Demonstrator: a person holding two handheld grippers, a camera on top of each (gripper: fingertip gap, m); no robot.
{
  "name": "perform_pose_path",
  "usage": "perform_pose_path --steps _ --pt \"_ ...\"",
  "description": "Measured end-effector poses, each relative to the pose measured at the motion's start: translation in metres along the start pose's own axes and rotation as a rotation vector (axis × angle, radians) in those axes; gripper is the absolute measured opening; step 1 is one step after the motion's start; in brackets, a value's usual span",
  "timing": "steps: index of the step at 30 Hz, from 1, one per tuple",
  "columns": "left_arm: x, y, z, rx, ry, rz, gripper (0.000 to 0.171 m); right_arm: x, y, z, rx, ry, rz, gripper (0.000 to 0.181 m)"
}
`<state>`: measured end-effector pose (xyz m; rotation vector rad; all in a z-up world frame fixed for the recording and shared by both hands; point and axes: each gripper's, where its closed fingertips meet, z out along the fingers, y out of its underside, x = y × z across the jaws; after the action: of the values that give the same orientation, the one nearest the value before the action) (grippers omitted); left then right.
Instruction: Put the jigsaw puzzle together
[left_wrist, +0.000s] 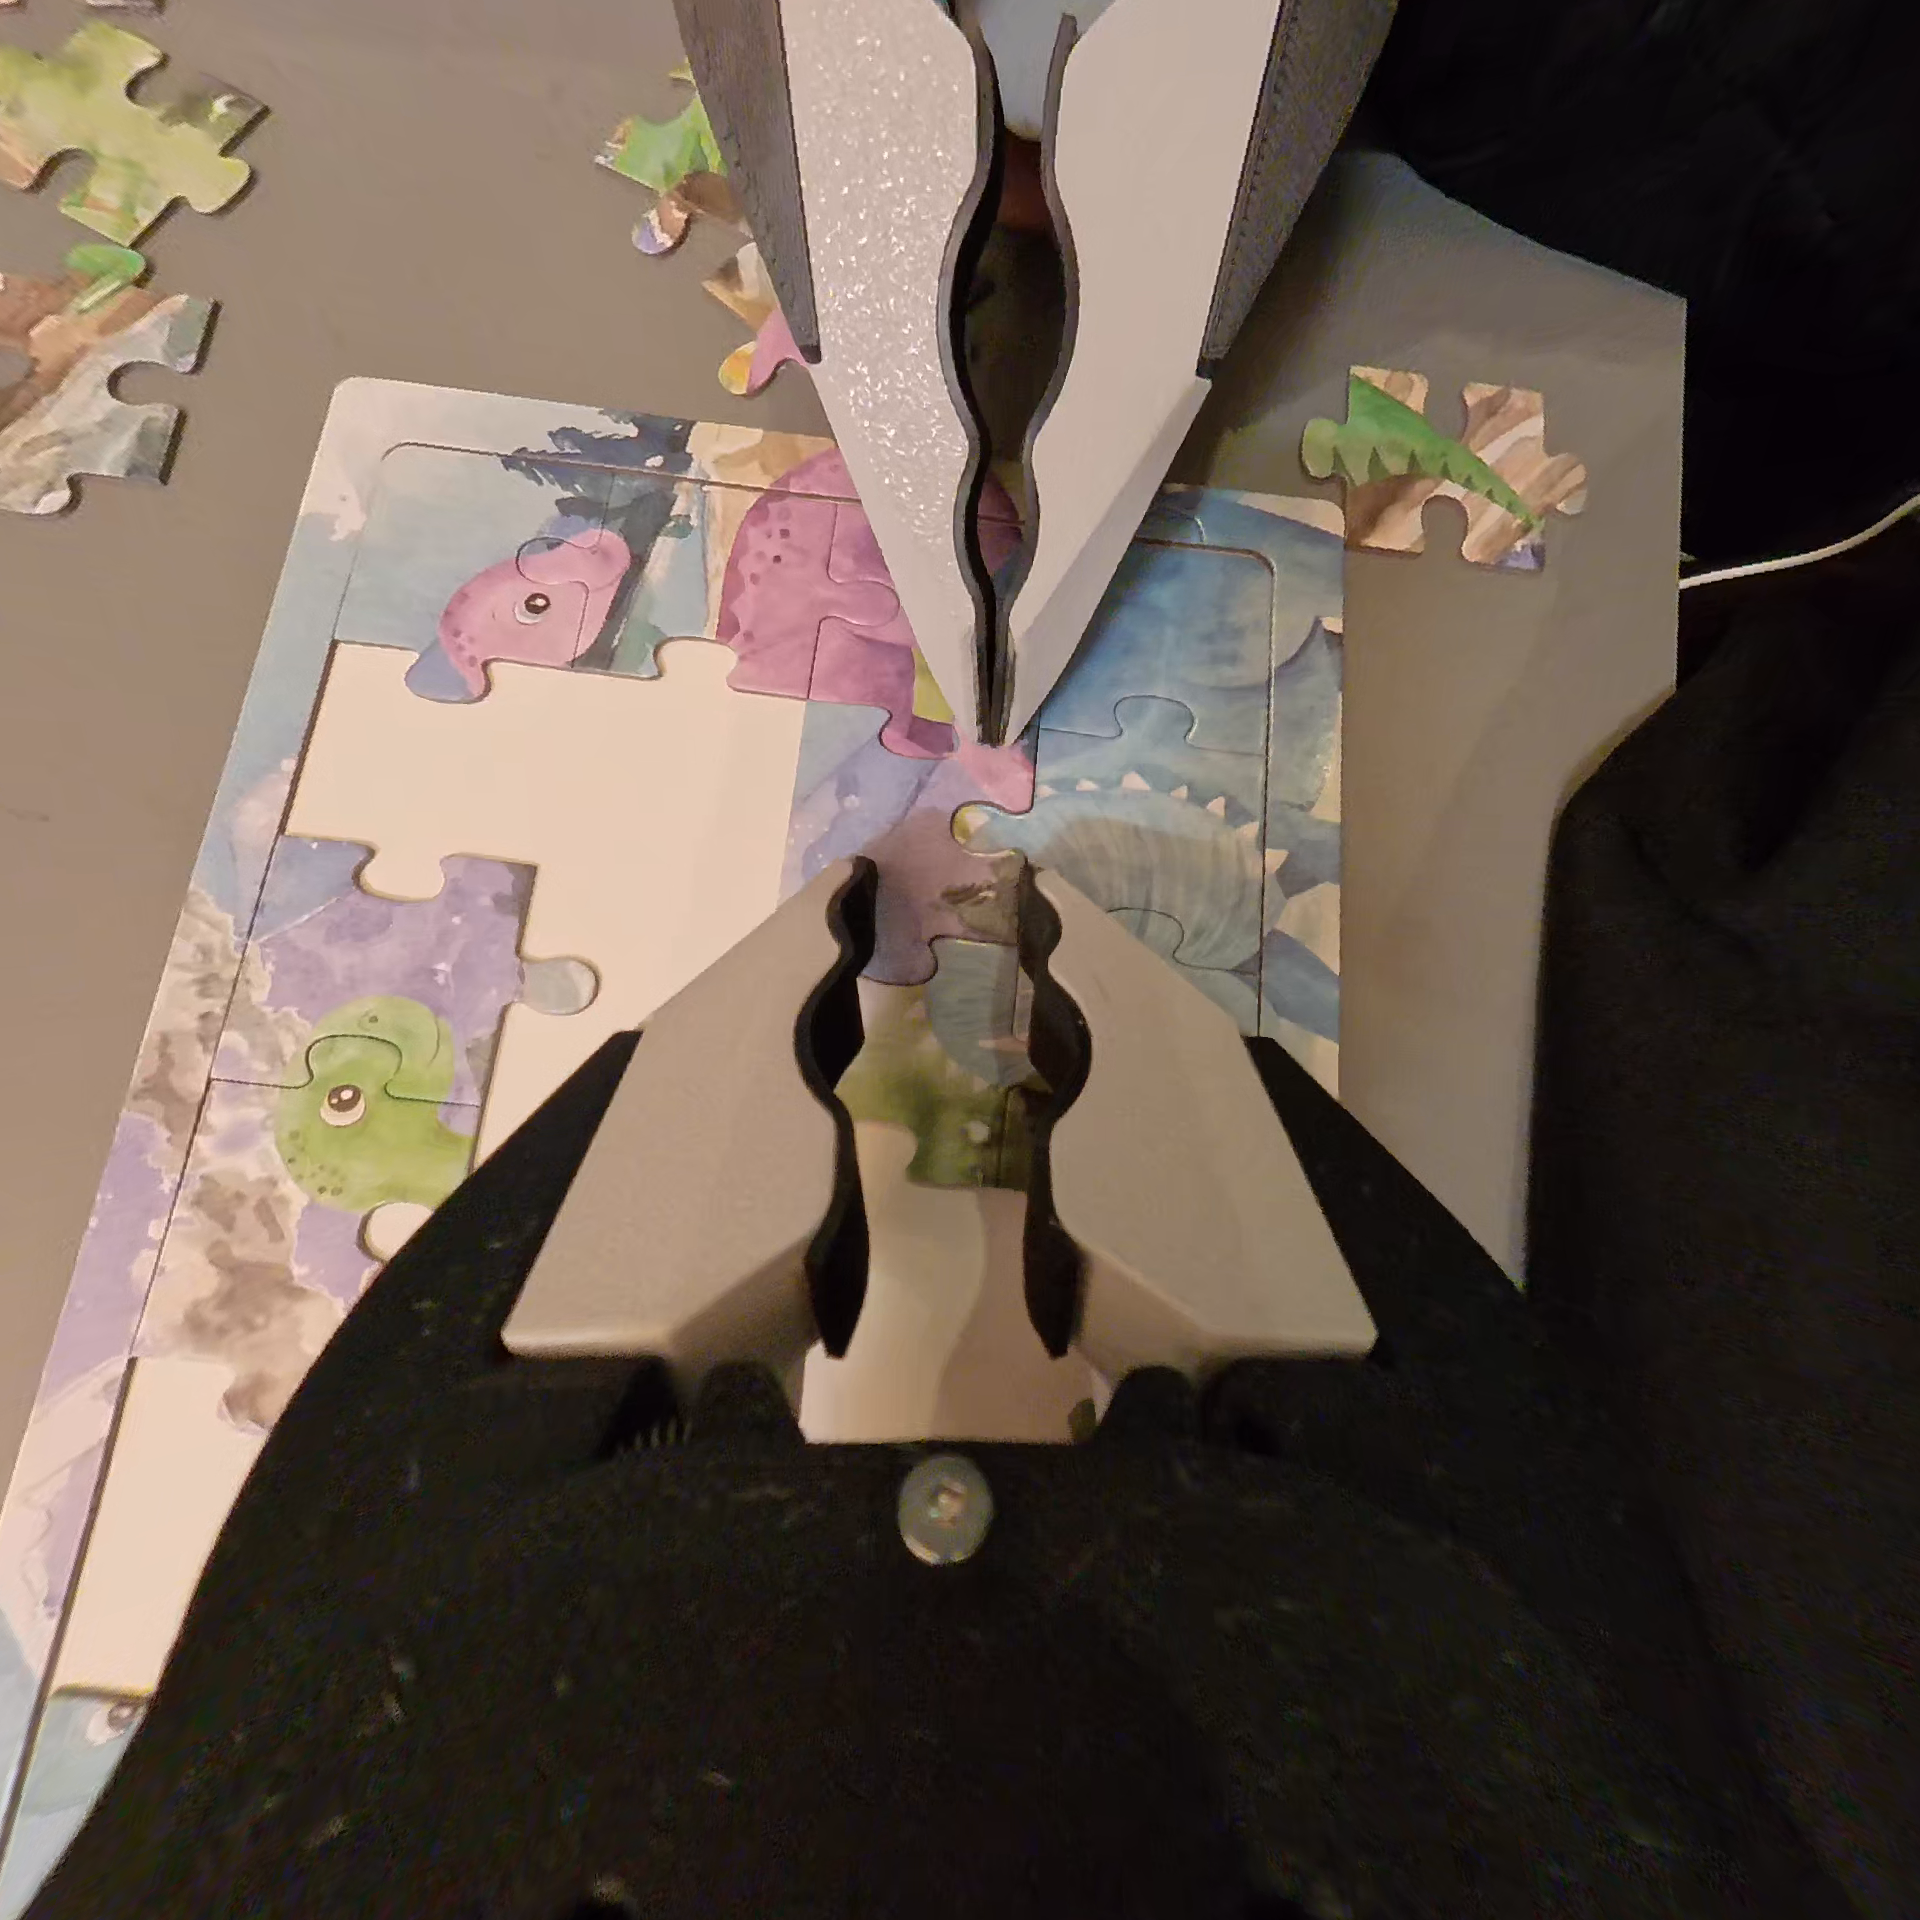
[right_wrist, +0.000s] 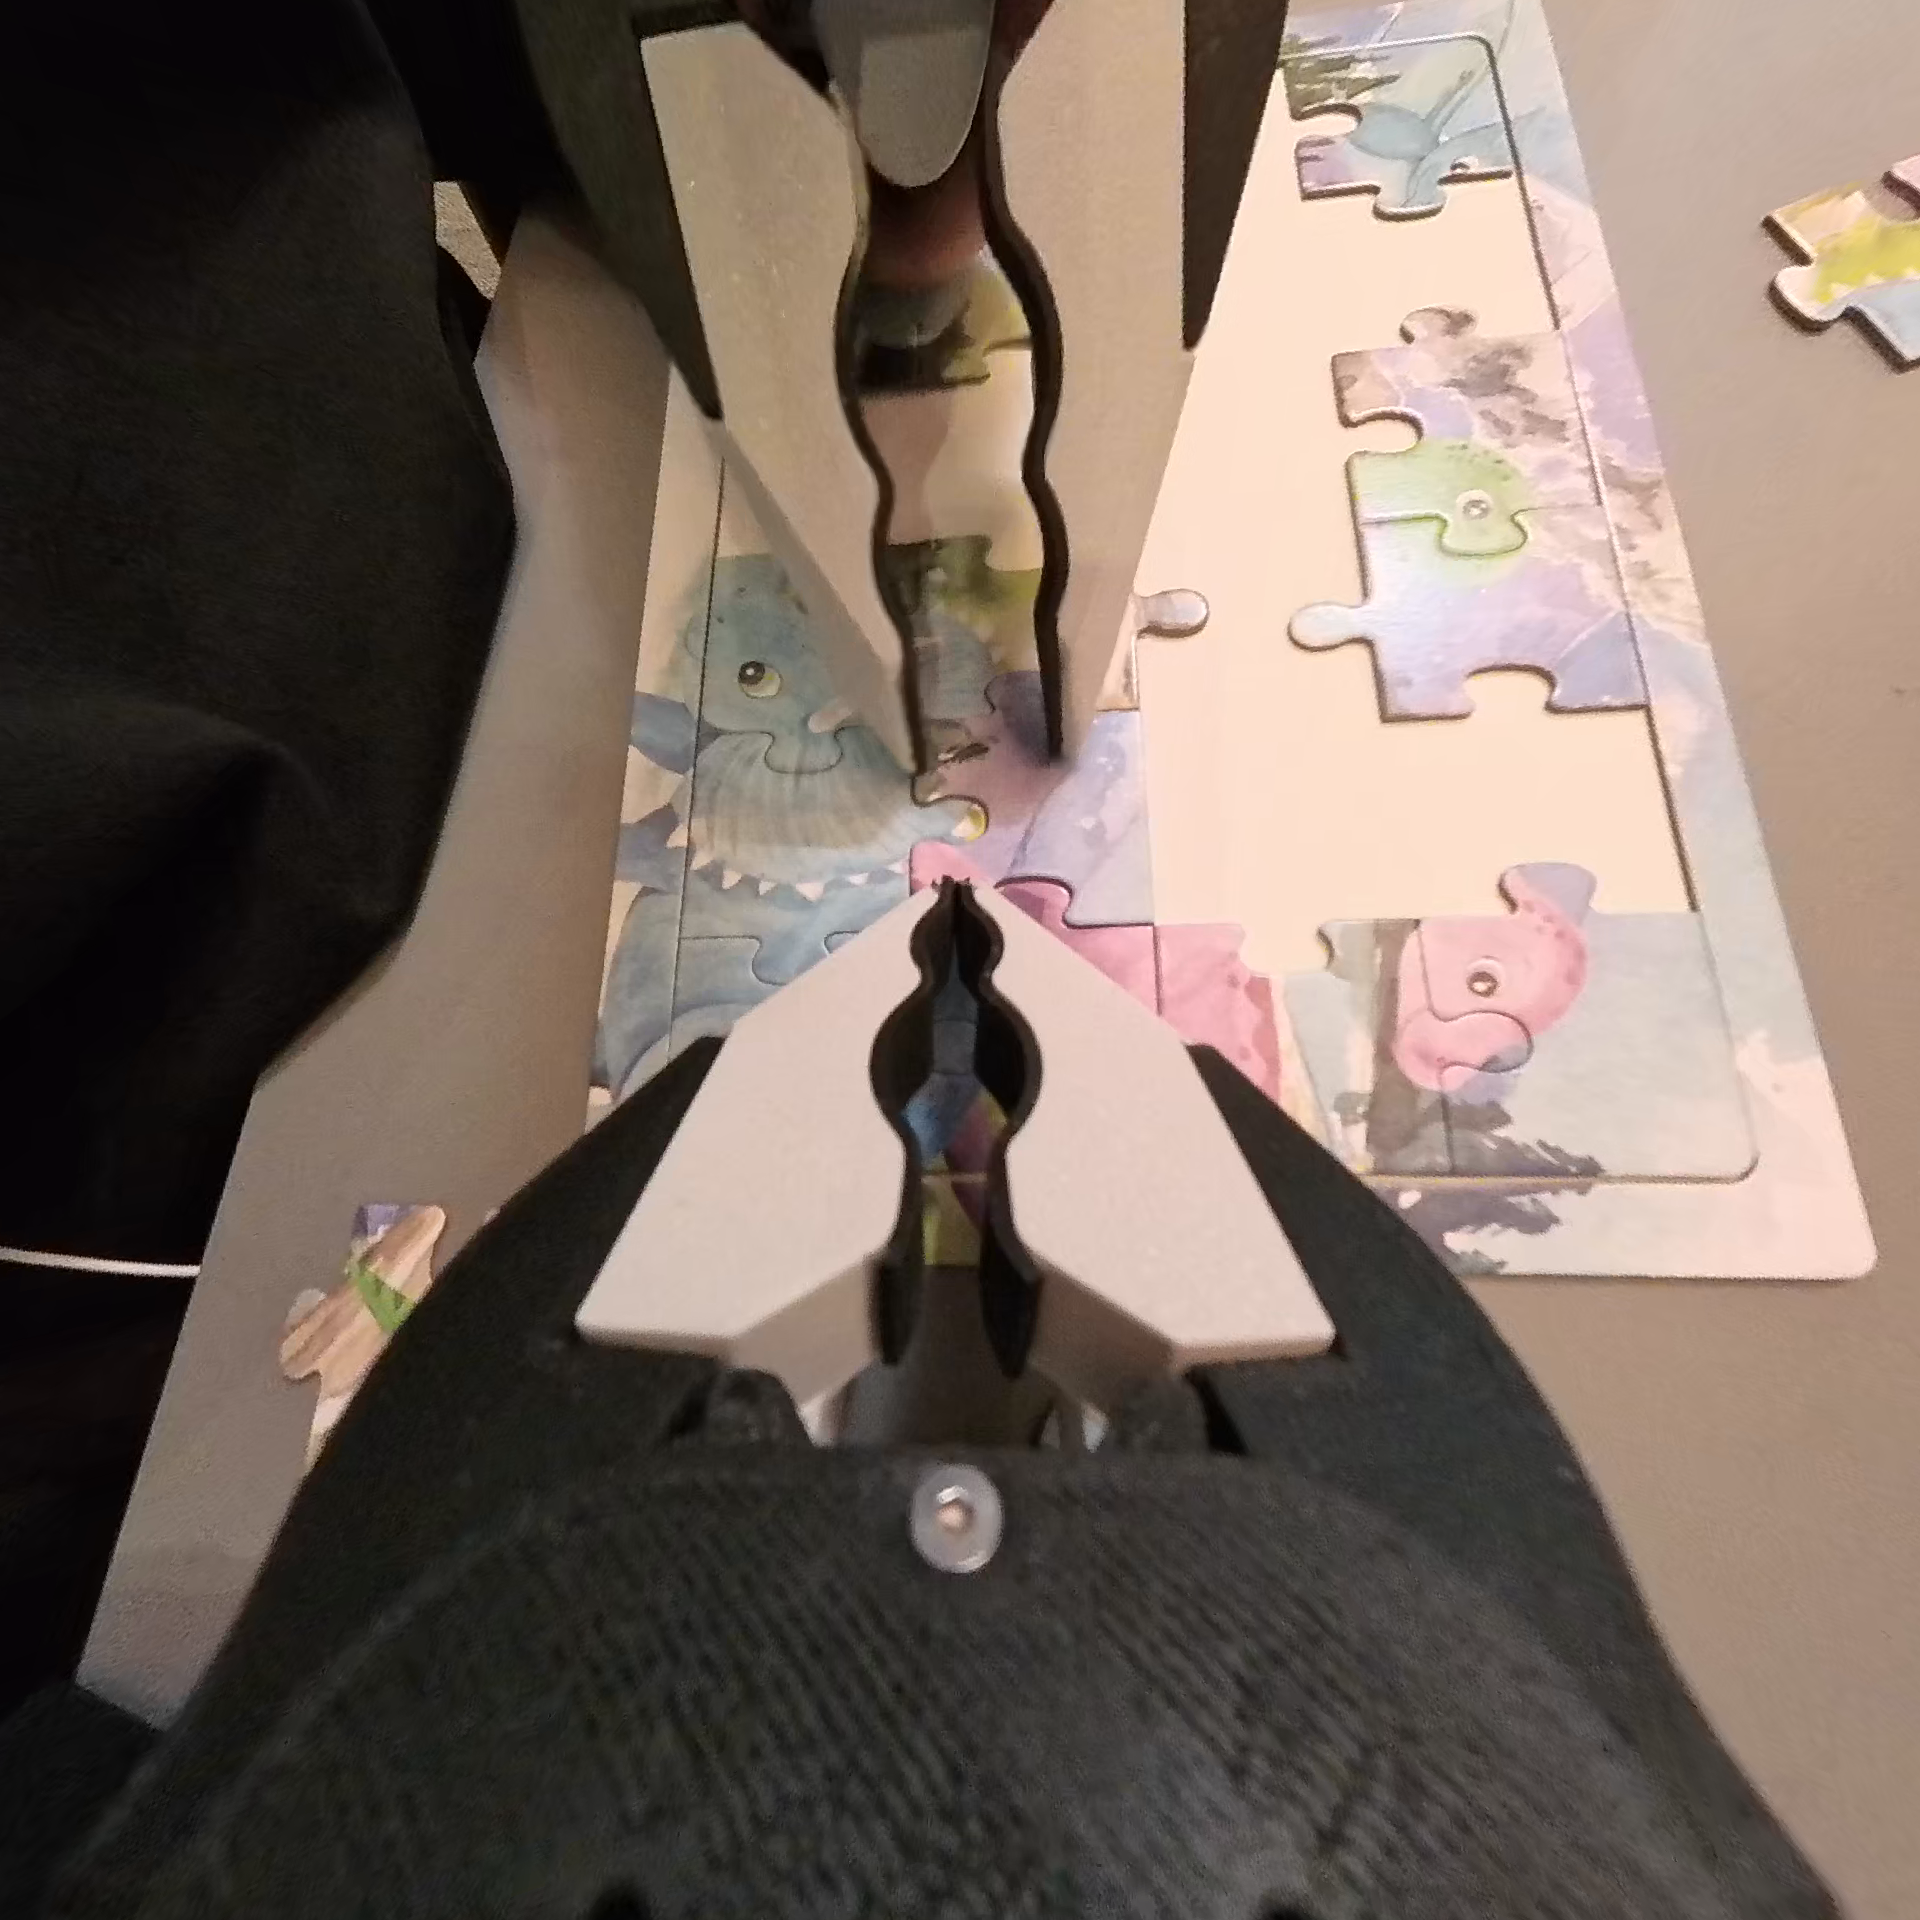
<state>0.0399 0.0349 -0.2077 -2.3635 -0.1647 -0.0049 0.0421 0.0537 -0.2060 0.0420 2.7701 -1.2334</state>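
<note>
Left gripper (left_wrist: 951, 868) spread apart, empty; right gripper (right_wrist: 956, 883) clenched, tips touching the puzzle (right_wrist: 1091, 862).

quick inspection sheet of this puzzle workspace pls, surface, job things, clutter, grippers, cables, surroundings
surface: grey table, bare between pieces
job's things: puzzle tray partly filled, white gaps remain; loose pieces at far left, one leaf piece beside the tray
clutter: nothing seen
grippers: left gripper open over the tray; right gripper shut, tip down on a placed pink piece
cables: thin white cable off the table edge
surroundings: dark fabric along the table edge
</note>
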Motion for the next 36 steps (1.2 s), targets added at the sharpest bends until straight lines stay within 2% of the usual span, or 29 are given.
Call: perform_pose_path --steps 2,8,12,15,18,23,26,33,36 --pt "-0.006 0.0 -0.003 0.007 -0.03 -0.001 0.017 0.0 0.0 0.0 0.0 0.001 -0.001 0.0" --pt "-0.001 0.0 0.0 0.002 -0.007 -0.009 0.016 0.004 0.0 -0.003 -0.01 0.041 -0.038 0.0" --pt "-0.001 0.001 -0.001 0.003 -0.017 0.003 0.011 0.021 -0.021 -0.026 0.133 0.145 -0.035 0.0" --pt "-0.003 -0.002 -0.006 0.037 0.009 -0.032 0.015 0.03 -0.023 -0.031 0.163 0.19 -0.019 0.021" --pt "-0.004 -0.005 -0.016 0.081 0.054 -0.069 0.016 0.023 -0.018 -0.016 0.116 0.147 -0.027 0.049" --pt "-0.007 0.016 -0.019 -0.018 0.052 -0.042 0.003 0.015 -0.007 0.009 0.015 0.107 -0.04 0.062" --pt "-0.007 0.018 -0.018 -0.029 0.051 -0.039 0.0 0.016 -0.008 0.01 0.021 0.106 -0.019 0.058" --pt "-0.007 0.018 -0.017 -0.032 0.051 -0.039 0.0 0.02 -0.009 0.009 0.007 0.122 0.016 0.033" --pt "-0.006 0.018 -0.017 -0.032 0.051 -0.037 0.0 0.02 -0.009 0.009 0.011 0.114 0.03 0.033"
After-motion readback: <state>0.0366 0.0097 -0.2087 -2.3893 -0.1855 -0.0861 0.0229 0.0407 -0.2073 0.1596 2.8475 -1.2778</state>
